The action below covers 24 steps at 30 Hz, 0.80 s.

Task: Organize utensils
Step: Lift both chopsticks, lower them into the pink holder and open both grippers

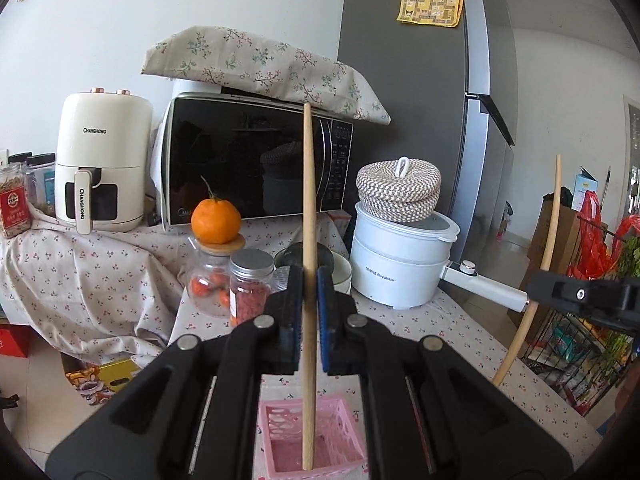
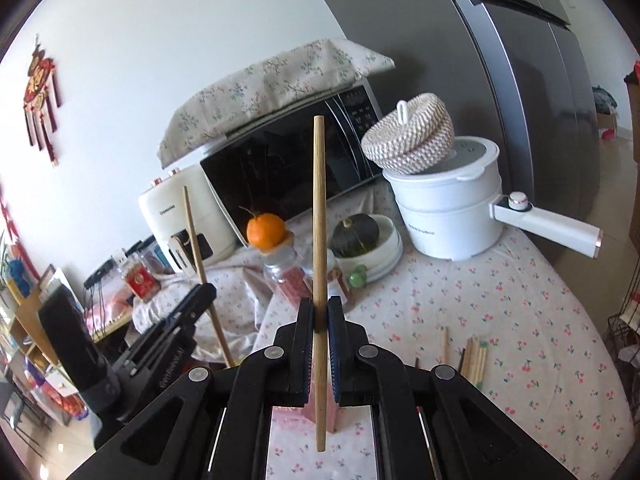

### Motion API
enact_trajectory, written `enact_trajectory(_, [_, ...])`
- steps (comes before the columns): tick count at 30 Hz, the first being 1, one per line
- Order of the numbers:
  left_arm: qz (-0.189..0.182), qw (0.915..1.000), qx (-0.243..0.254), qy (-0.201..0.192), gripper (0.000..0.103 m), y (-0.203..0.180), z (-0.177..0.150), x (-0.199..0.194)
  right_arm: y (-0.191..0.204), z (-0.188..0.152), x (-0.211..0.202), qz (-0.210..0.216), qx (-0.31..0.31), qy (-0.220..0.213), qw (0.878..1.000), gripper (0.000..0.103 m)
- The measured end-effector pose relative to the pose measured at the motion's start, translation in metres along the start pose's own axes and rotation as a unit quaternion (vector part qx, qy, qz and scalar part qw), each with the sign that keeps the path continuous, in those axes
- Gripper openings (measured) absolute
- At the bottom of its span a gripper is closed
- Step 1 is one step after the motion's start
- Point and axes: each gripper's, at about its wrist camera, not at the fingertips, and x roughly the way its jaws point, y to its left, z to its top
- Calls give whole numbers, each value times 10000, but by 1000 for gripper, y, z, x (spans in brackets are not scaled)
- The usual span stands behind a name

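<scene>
My left gripper is shut on a wooden chopstick, held upright with its lower end inside a pink lattice basket on the flowered tablecloth. My right gripper is shut on a second wooden chopstick, also upright, its lower end hanging just in front of the pink basket. The right gripper and its chopstick show at the right in the left wrist view. The left gripper and its chopstick show at the left in the right wrist view. Several more chopsticks lie on the cloth to the right.
Behind stand a microwave under a cloth, a white air fryer, jars with an orange on top, a white electric pot with a woven lid, a bowl with a squash, and a grey fridge.
</scene>
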Motion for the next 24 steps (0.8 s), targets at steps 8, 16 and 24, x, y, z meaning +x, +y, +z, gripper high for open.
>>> enact_trajectory(8, [-118,9998,-120,-43,8,19,-9,18,31,2,39,242,-240,-453,9984,7])
enact_trajectory(16, [-300,9994,-133,106,8,20,-21,32,28,-18,88,92,-292,-61,9995,7])
enact_trajectory(24, [-378,9984,-89,412,10,19,-27,35,19,-21,93,213,-151,136,9996,21])
